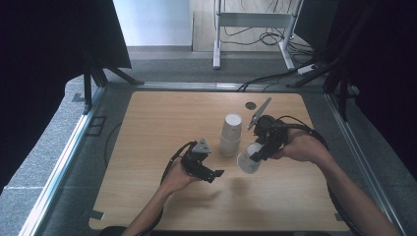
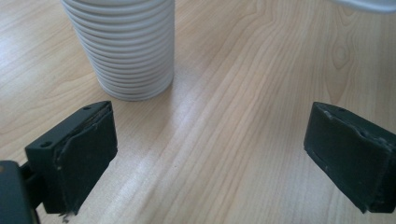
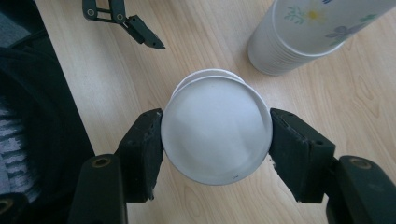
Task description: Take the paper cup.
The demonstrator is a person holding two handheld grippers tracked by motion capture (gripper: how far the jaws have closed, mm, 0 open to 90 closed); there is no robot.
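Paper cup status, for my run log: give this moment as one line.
right tongs: shut on paper cup | left tongs: open, empty | cup stack: upright on table

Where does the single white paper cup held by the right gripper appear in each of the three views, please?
High view: the single white paper cup sits right of centre, tilted, clamped in the right gripper.
Left gripper view: a white rim at the top right edge is probably this cup.
Right gripper view: centre, its round base facing the camera between the jaws.
Shared landmark: the tall stack of white paper cups on the wooden table.
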